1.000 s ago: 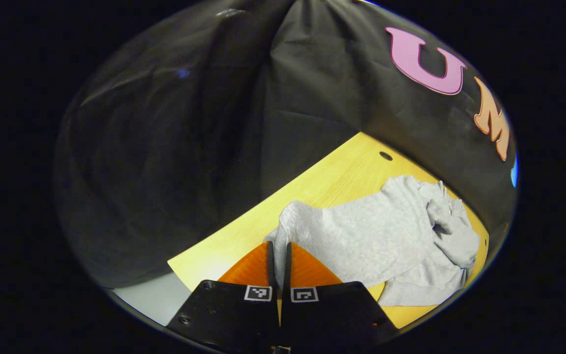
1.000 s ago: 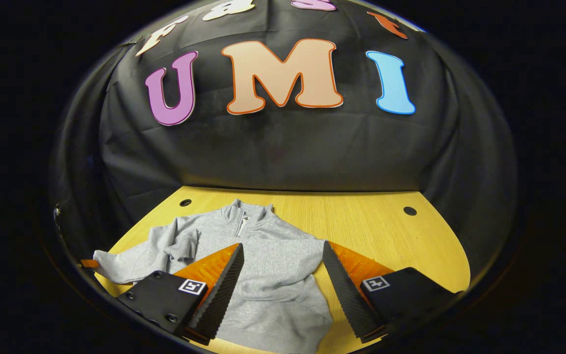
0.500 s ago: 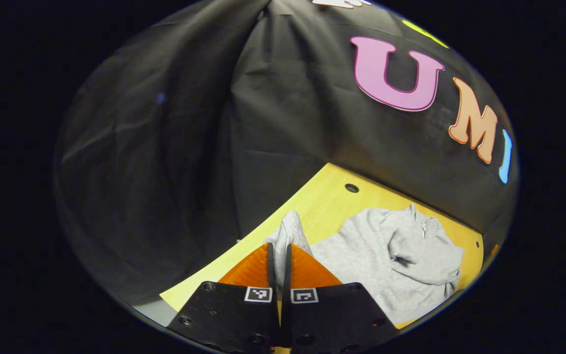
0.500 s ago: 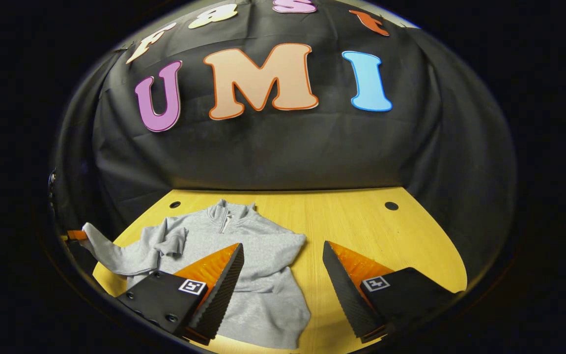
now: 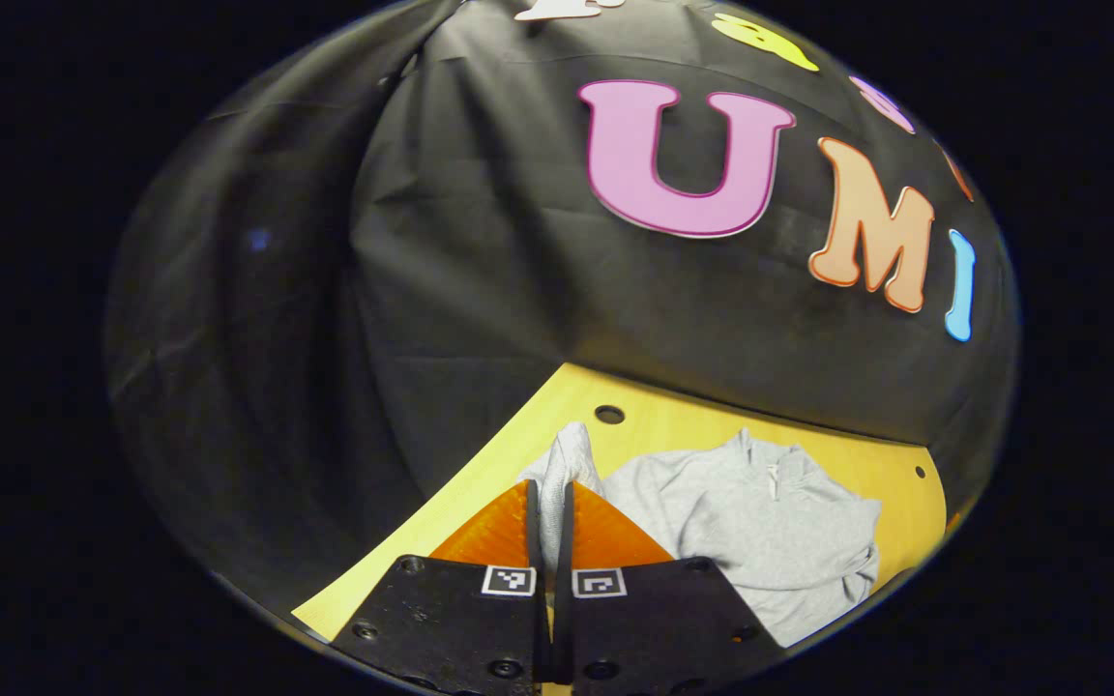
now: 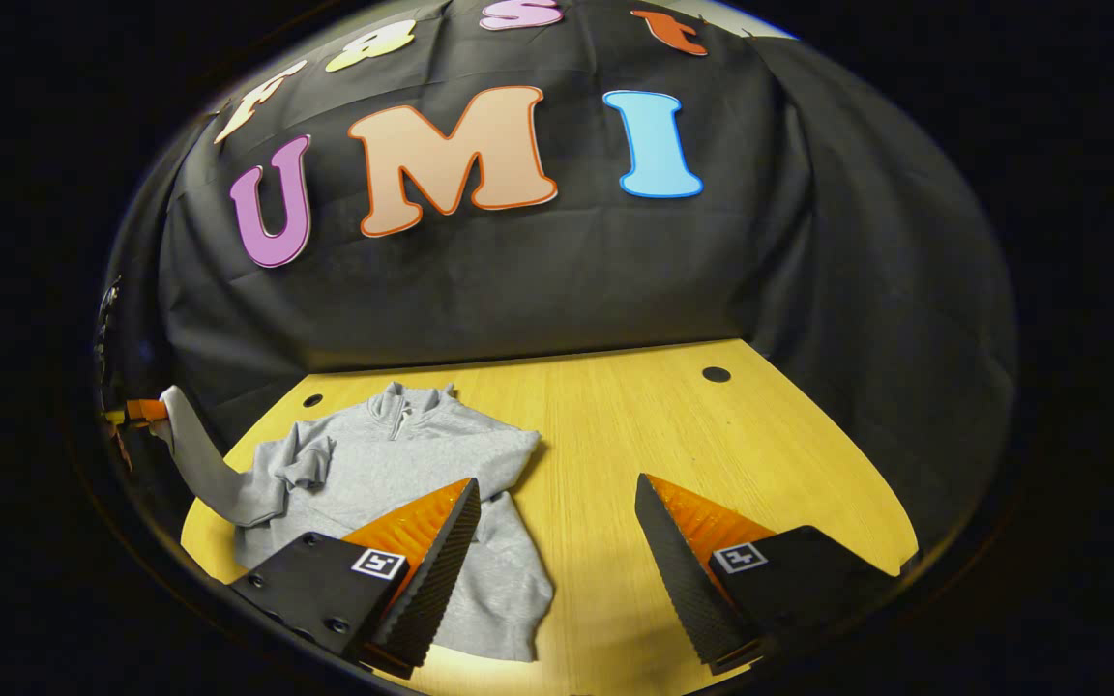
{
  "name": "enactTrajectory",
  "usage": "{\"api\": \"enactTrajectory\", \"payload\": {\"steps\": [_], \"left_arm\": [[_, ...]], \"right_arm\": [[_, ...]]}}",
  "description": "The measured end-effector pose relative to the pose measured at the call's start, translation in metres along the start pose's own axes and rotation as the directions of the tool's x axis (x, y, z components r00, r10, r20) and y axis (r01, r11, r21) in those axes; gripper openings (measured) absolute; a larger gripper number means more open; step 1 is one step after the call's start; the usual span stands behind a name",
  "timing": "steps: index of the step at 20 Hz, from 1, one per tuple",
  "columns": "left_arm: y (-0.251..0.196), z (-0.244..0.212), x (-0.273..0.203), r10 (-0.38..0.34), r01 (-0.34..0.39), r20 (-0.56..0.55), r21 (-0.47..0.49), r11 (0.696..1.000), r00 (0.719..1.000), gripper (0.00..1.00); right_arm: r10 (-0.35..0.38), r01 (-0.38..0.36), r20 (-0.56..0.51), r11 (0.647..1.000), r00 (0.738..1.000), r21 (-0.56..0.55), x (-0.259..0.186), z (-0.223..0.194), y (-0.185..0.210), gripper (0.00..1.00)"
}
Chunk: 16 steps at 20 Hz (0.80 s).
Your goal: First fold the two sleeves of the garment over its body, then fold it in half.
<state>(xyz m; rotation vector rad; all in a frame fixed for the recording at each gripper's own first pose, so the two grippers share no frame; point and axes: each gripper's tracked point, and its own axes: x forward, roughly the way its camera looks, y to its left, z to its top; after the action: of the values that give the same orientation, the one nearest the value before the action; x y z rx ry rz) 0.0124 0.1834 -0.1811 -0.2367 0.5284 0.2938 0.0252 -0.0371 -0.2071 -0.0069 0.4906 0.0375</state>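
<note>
A grey zip-neck sweatshirt (image 6: 393, 474) lies on the yellow wooden table (image 6: 673, 435), collar toward the back wall. One sleeve (image 6: 310, 464) lies folded across the chest. My left gripper (image 5: 549, 498) is shut on the cuff of the other sleeve (image 5: 569, 454), which stands up between its fingers. In the right gripper view that sleeve (image 6: 204, 464) stretches up and to the left, off the table, to the left gripper (image 6: 141, 411) at the far left. My right gripper (image 6: 557, 512) is open above the table, right of the sweatshirt's body (image 5: 760, 532), with nothing between its fingers.
Black cloth walls close the booth behind and on both sides. Small round holes (image 6: 716, 373) mark the tabletop near the back corners. Bare wood stretches to the right of the garment. The table's left edge (image 5: 441, 503) runs close beside the held sleeve.
The left gripper has lifted the sleeve cuff higher and turned toward the back wall. The right gripper has shifted right, so the sweatshirt now sits further left in its view.
</note>
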Motion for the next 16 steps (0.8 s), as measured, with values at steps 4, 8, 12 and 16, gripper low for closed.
{"api": "enactTrajectory", "payload": {"steps": [4, 8, 12, 16], "left_arm": [[-0.056, 0.015, 0.009, -0.084, 0.083, 0.017, 0.042, 0.996, 0.996, 0.00], [-0.119, 0.022, 0.014, -0.184, 0.182, 0.019, 0.096, 0.979, 0.983, 0.00], [-0.182, 0.020, 0.015, -0.279, 0.275, 0.011, 0.135, 0.952, 0.960, 0.00], [-0.243, 0.008, 0.010, -0.369, 0.366, -0.015, 0.164, 0.916, 0.929, 0.00]], "right_arm": [[-0.038, 0.038, 0.001, 0.998, 0.999, 0.048, -0.012, -0.007, -0.023, 0.97], [-0.072, 0.072, -0.007, 0.995, 0.997, 0.062, -0.024, -0.017, -0.045, 0.98], [-0.097, 0.098, -0.012, 0.993, 0.995, 0.069, -0.036, -0.022, -0.063, 0.97], [-0.120, 0.121, -0.020, 0.991, 0.993, 0.058, -0.048, -0.024, -0.080, 0.97]]}}
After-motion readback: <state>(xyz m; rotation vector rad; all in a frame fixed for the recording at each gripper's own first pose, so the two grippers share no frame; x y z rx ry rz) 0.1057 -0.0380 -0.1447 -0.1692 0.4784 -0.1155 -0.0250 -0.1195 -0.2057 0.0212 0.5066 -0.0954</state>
